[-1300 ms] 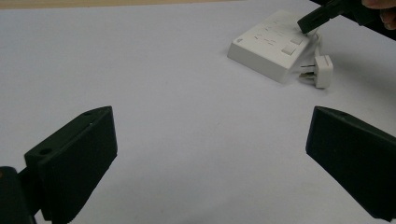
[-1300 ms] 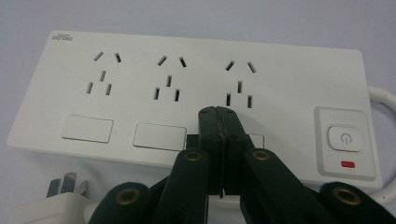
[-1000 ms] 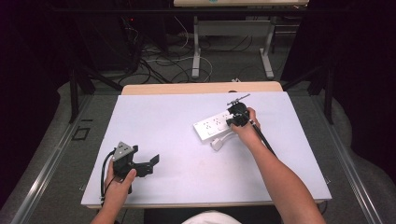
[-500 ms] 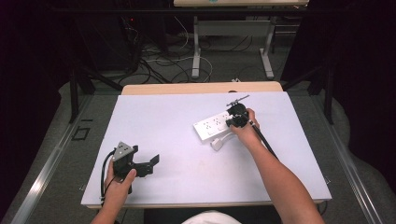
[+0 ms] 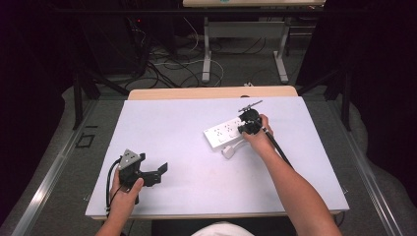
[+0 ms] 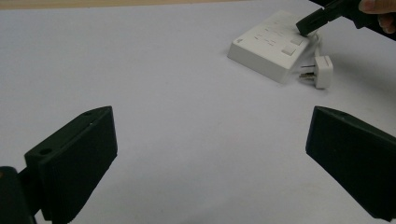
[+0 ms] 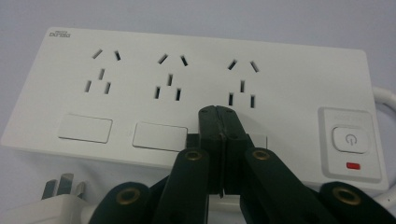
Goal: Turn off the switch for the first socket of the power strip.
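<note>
Right tongs (image 7: 219, 116), jaws pressed together with nothing between them, sit tip-down on a white power strip (image 7: 196, 88), over its third small button. Its plug (image 6: 322, 71) lies just beside the strip. Left tongs (image 6: 210, 158) gape wide, well apart from it. Grey corner lettering is too blurred to read.

Right gripper (image 7: 218, 119) jaws pressed together over third switch of strip (image 7: 289, 88), hiding most of it. Plug (image 7: 51, 205) cut by bottom edge, lower left; cord (image 7: 386, 99) cut at right edge. Brand mark upper left too small to read. Left gripper (image 6: 210, 163) jaws cut by bottom edge (lower corners).
</note>
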`<state>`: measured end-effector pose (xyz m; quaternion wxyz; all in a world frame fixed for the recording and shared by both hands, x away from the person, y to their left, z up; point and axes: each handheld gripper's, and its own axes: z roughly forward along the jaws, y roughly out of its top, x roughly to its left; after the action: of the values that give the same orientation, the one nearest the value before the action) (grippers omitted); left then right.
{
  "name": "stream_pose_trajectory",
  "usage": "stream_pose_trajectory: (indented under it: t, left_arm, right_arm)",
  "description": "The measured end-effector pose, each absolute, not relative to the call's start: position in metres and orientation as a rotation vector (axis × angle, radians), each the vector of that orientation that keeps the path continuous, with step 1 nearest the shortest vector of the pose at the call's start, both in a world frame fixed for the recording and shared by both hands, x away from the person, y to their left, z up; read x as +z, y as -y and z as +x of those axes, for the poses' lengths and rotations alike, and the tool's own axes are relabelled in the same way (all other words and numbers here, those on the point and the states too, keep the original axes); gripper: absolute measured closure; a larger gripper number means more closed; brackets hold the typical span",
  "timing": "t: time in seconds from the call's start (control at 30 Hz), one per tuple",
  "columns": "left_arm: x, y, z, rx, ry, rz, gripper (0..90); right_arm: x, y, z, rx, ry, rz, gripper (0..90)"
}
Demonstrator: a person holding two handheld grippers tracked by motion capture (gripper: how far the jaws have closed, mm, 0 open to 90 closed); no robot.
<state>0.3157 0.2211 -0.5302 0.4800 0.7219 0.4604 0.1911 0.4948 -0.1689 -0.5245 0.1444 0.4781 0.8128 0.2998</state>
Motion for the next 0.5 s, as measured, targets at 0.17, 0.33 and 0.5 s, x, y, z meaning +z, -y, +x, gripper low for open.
stream_pose_trajectory:
  t: [0.17, 0.33, 0.5]
  left_arm:
    - [-0.5310, -0.2206, 0.3163, 0.472, -1.127, 1.755, 1.9]
    - [-0.5312, -0.2201, 0.3170, 0.470, -1.131, 1.757, 1.9]
    - [-0.5319, -0.2193, 0.3179, 0.469, -1.131, 1.760, 1.9]
  right_arm:
    - [-0.5235, 0.1701, 0.4955, 0.853, -2.352, 1.380, 90.0]
    - [-0.5232, 0.1716, 0.4966, 0.866, -2.354, 1.389, 90.0]
    - [-0.5227, 0.1706, 0.4955, 0.881, -2.361, 1.386, 89.8]
